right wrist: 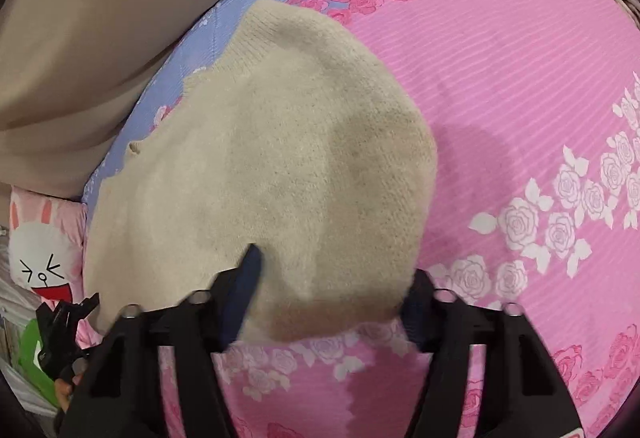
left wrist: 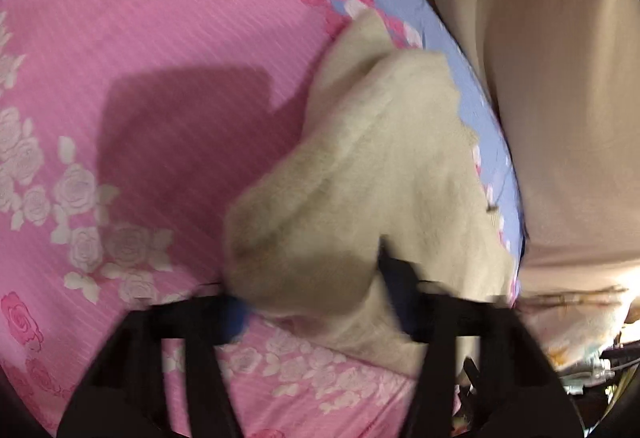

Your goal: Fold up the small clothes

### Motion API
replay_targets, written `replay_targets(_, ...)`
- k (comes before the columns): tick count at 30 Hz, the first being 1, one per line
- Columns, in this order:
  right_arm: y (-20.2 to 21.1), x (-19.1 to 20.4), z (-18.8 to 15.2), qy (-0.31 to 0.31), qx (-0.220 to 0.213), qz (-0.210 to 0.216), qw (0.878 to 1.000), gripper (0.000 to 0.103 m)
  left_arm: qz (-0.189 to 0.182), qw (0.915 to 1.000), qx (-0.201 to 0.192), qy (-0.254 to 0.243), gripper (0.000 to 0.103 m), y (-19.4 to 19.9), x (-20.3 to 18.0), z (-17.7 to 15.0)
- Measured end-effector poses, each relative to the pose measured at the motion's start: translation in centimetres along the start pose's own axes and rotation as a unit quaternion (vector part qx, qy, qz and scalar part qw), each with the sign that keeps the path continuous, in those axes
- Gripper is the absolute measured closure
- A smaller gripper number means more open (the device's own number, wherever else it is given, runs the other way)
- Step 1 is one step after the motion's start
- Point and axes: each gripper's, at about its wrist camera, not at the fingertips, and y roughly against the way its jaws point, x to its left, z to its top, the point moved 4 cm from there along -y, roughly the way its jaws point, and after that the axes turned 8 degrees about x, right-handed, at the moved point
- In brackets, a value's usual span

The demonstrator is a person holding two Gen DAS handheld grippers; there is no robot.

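- Left gripper [left wrist: 316, 302] has a bunched fold of the cream knit garment [left wrist: 384, 174] between its narrow-set jaws, pads pressing the fabric.
- Right gripper [right wrist: 328, 302] grips the garment's near edge too, dark pads either side of the wool.
- The garment lies on the pink rose-print bedsheet [right wrist: 520, 70], near its blue border [right wrist: 256, 6].
- A cartoon rabbit pillow [right wrist: 44, 238] sits at the left.

Home bedroom: bed under pink rose-printed cotton sheet [right wrist: 500, 86] with blue floral border; cartoon-rabbit pink pillow [right wrist: 44, 238] at bedside.
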Motion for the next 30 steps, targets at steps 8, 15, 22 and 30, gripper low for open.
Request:
replay_targets(8, 9.8, 2.4, -1.5, 0.124, -0.046, -0.033, 0.991, 0.088, 0.007, 0.9992, 0.018, -0.035, 0.082, 5.6, -0.4, -4.3)
replay_targets(15, 6.0, -3.4, -5.9, 0.084, 0.020, -0.088, 0.992, 0.076, 0.085, 0.9951, -0.003, -0.050, 0.067, 5.8, 1.8, -6.5)
replay_targets(22, 9.2, 2.1, 1.0, 0.142, -0.072, -0.133, 0.978, 0.041, 0.167, 0.9642, -0.103, -0.179, 0.024, 7.2, -7.1, -1.6)
replay_targets(30, 1.5, 4.6, 3.0, 0.176, -0.009, -0.160, 0.971, 0.095, 0.190, 0.9713, -0.041, -0.138, 0.097, 2.3, -3.6, 1.6)
